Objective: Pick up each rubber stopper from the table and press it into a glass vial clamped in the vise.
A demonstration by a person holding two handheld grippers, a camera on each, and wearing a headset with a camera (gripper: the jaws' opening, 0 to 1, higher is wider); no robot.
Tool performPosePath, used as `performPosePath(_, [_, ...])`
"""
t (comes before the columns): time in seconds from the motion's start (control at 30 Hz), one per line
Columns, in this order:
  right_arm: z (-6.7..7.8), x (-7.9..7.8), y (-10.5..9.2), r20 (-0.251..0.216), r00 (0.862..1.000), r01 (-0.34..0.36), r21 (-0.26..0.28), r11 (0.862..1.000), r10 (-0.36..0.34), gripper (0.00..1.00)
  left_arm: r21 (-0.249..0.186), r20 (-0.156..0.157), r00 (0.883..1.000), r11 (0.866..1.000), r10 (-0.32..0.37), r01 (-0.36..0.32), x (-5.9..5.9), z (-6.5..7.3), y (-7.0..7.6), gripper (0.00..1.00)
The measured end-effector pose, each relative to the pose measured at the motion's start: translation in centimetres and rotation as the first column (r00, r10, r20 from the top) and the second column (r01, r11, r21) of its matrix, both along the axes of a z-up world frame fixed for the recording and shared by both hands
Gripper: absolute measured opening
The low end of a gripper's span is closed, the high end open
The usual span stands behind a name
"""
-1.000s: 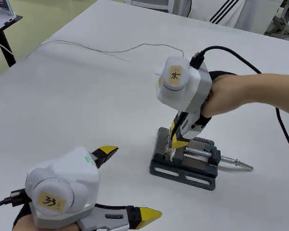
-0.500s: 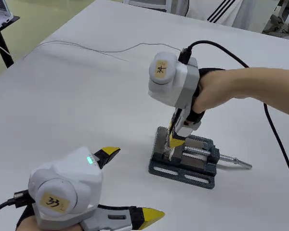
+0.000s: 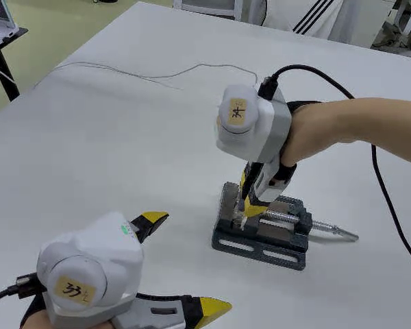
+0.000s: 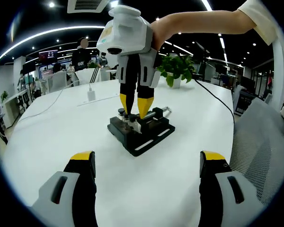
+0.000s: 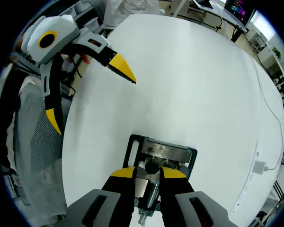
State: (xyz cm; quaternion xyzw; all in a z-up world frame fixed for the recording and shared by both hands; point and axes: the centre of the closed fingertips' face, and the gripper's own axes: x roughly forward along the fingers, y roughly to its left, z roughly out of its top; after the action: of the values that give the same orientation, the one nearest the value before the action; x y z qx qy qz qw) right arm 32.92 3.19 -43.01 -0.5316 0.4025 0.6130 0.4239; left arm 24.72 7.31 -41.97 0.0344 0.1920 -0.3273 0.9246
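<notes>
Black rubber stopper [image 5: 153, 167] sits right btwn the yellow tips of the right gripper [image 5: 148, 173], over the gap of the vise [image 5: 135, 144]. That's approx. where the glass vial should be clamped, but the vial itself is hidden under the stopper in the right gripper view. Jaws are nearly together with a narrow gap, flanking the stopper; can't tell if they actually pinch it. In the head view the right gripper [image 3: 249, 205] stands near-vertical, tips down on the vise [image 3: 260, 241]. Left gripper [image 3: 185, 262] hangs low at the near side of the bench [image 3: 109, 137], well apart from the vise, jaws spread wide w/ nothing in them.

Risks, as I read it:
- **Off-axis push:** the stopper cocks in the neck, seats crooked or pops out sideways.
- **Too much force straight down on glass:** the vial could crack, or slip down btwn the vise faces if the clamp is light.
- **Loose vise:** it looks free-standing on the bench and the left gripper isn't steadying it, so a slanted push could skid or tip the lot.
- **Jaws letting go early:** the stopper drops off the rim & rolls away.

Looks-wise the stopper is small, round, dark and matte, seen from above as a little disc. Probably grippy and a bit squashy. The vise is a dark cast body w/ bright steel faces.
</notes>
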Motion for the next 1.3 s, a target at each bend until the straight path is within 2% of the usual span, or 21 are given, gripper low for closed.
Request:
performPosePath(0.1, [0.7, 0.6, 0.0, 0.022, 1.000, -0.003, 0.031, 1.000, 0.002, 0.21, 0.002, -0.003, 1.000, 1.000, -0.004, 0.004, -0.1, -0.1, 0.0, 0.90])
performPosePath(0.17, [1.1, 0.9, 0.0, 0.021, 1.000, -0.004, 0.060, 0.998, 0.002, 0.17, 0.004, -0.005, 1.000, 1.000, -0.007, 0.007, -0.2, -0.2, -0.1, 0.89])
performPosePath(0.23, [1.3, 0.9, -0.1, 0.011, 1.000, 0.014, 0.082, 0.997, -0.014, 0.08, 0.002, -0.005, 1.000, 1.000, -0.007, 0.007, -0.2, -0.1, -0.1, 0.89])
performPosePath(0.3, [1.2, 0.4, -0.3, -0.028, 0.998, 0.050, 0.093, 0.994, -0.047, 0.07, 0.002, -0.004, 1.000, 1.000, -0.008, 0.008, -0.1, -0.1, -0.1, 0.89])
performPosePath(0.37, [0.9, 0.8, -0.3, -0.018, 0.999, 0.032, 0.111, 0.993, -0.030, 0.08, 0.003, -0.005, 1.000, 1.000, -0.011, 0.011, -0.1, -0.1, -0.1, 0.89])
performPosePath(0.43, [0.7, 1.0, -0.3, -0.014, 0.999, 0.033, 0.117, 0.993, -0.031, 0.03, 0.004, -0.005, 1.000, 1.000, -0.012, 0.012, -0.1, -0.1, -0.1, 0.89])
performPosePath(0.5, [0.5, 0.7, 0.2, -0.035, 0.999, 0.045, 0.142, 0.989, -0.041, 0.04, 0.003, -0.005, 1.000, 1.000, -0.011, 0.011, -0.1, -0.1, 0.0, 0.89])
performPosePath(0.67, [0.0, 0.9, 0.4, -0.036, 0.999, 0.040, 0.135, 0.990, -0.035, 0.01, 0.006, -0.010, 1.000, 1.000, -0.009, 0.009, -0.2, -0.2, 0.2, 0.89])
performPosePath(0.97, [0.0, 0.8, 0.8, -0.043, 0.999, 0.035, 0.137, 0.990, -0.029, 0.00, 0.007, -0.021, 1.000, 1.000, -0.008, 0.008, -0.4, -0.6, 0.3, 0.89])
performPosePath(1.07, [0.0, 0.8, 0.8, -0.045, 0.998, 0.052, 0.133, 0.990, -0.047, 0.00, 0.004, -0.024, 1.000, 1.000, -0.005, 0.006, -0.4, -0.7, 0.3, 0.89])
performPosePath(1.3, [-0.1, 0.8, 0.7, -0.009, 0.999, 0.042, 0.127, 0.991, -0.041, 0.00, -0.003, -0.026, 1.000, 1.000, -0.005, 0.005, -0.3, -0.7, 0.2, 0.88])
